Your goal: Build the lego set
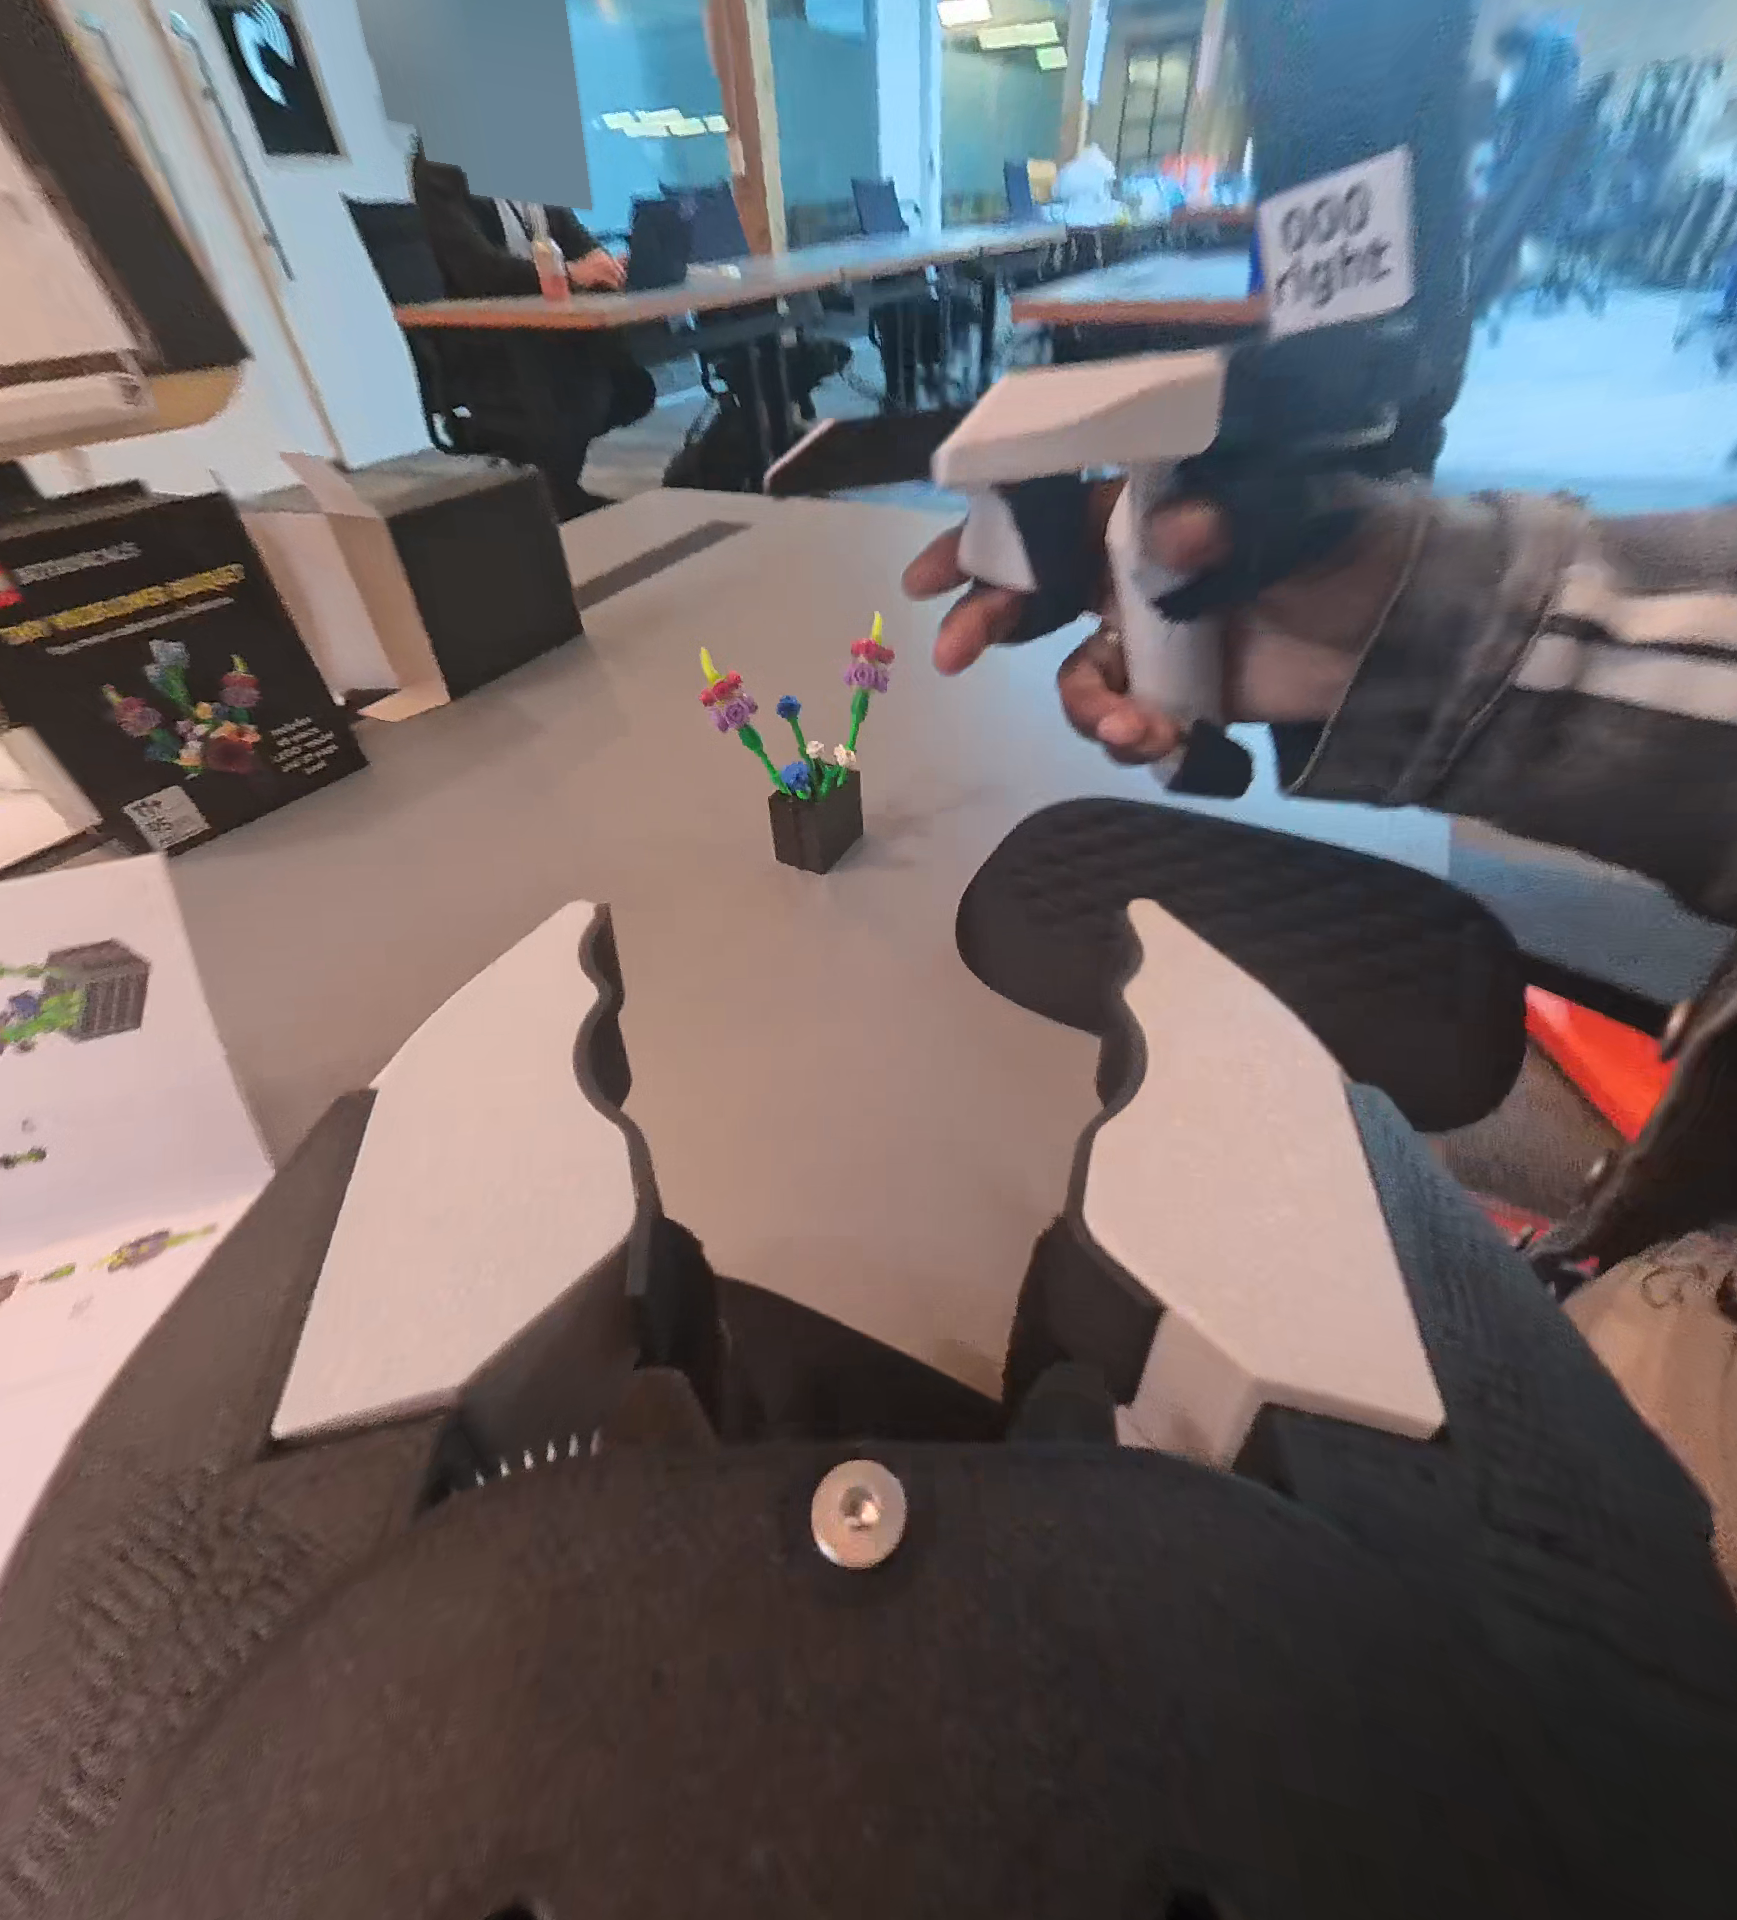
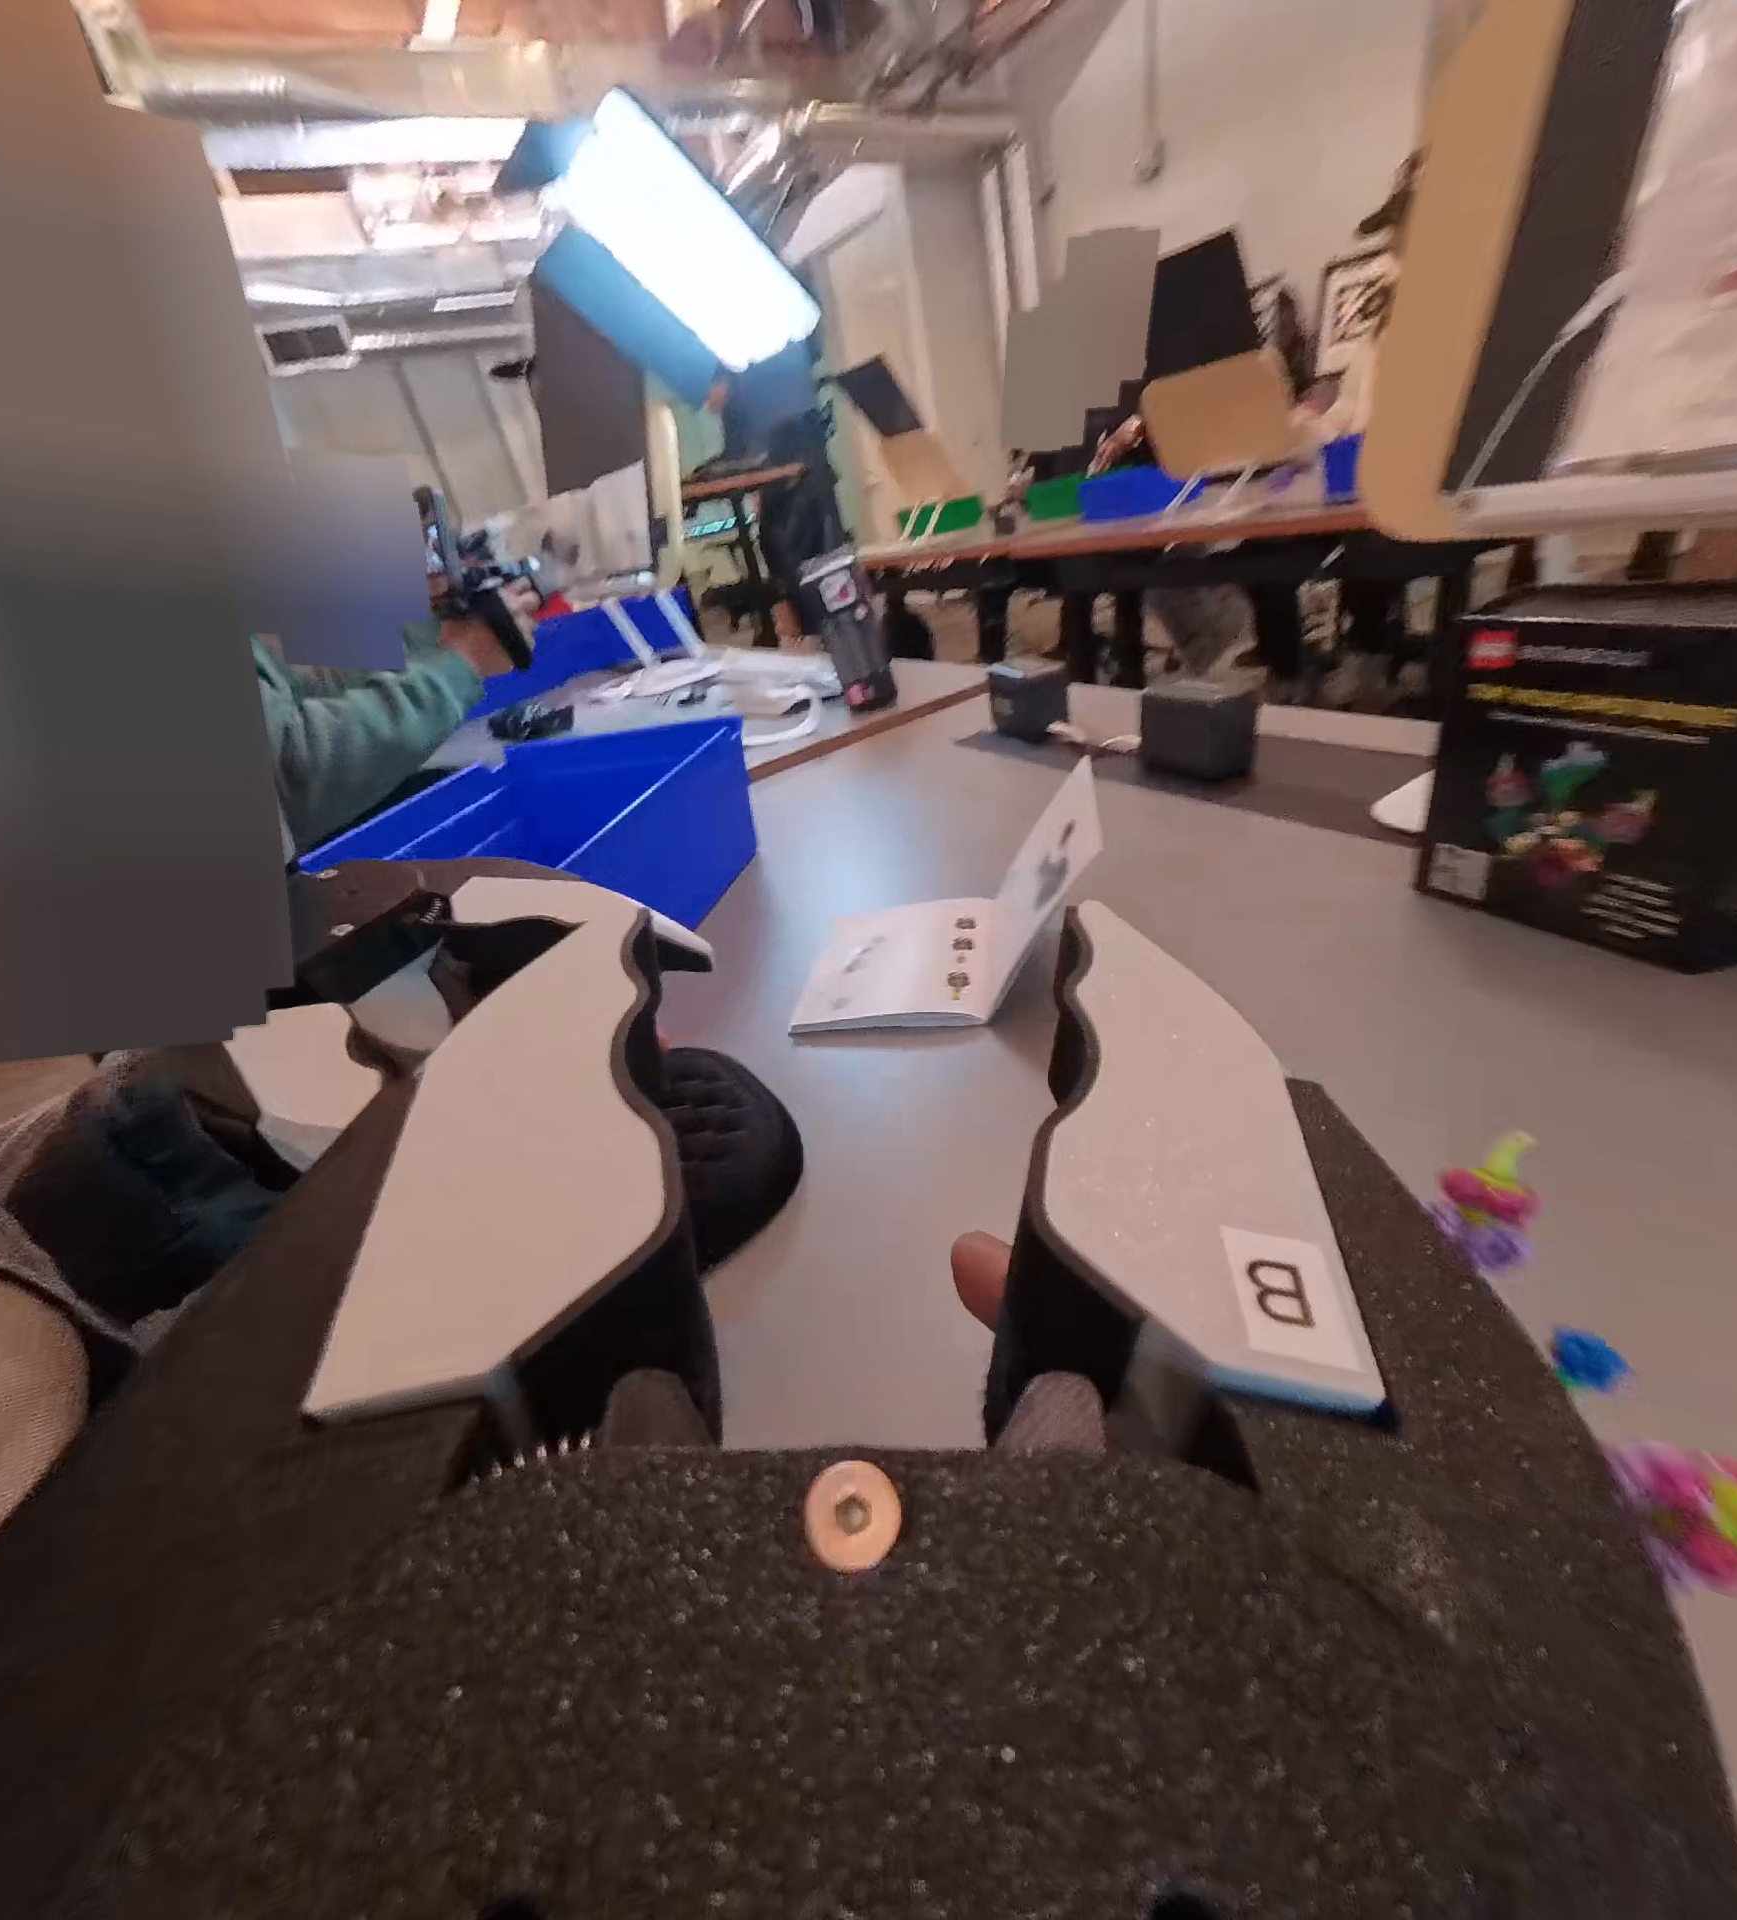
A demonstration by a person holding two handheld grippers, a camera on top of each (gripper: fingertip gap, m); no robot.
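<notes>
Both grippers' jaws spread and empty, bare table (image 1: pixel 552 831) around the lego flowers (image 1: pixel 814 769).

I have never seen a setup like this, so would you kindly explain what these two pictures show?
A person holds a hand-operated two-finger gripper in each hand; a camera on each looks forward along its fingers. In the left wrist view, the left gripper is open and empty. Ahead, on the grey table, stands a small black brick pot of colourful lego flowers. The black set box and the open white instruction booklet lie to the left. The person's right hand holds the other tool. In the right wrist view, the right gripper is also open and empty, with a blue plastic bin beyond.
</notes>
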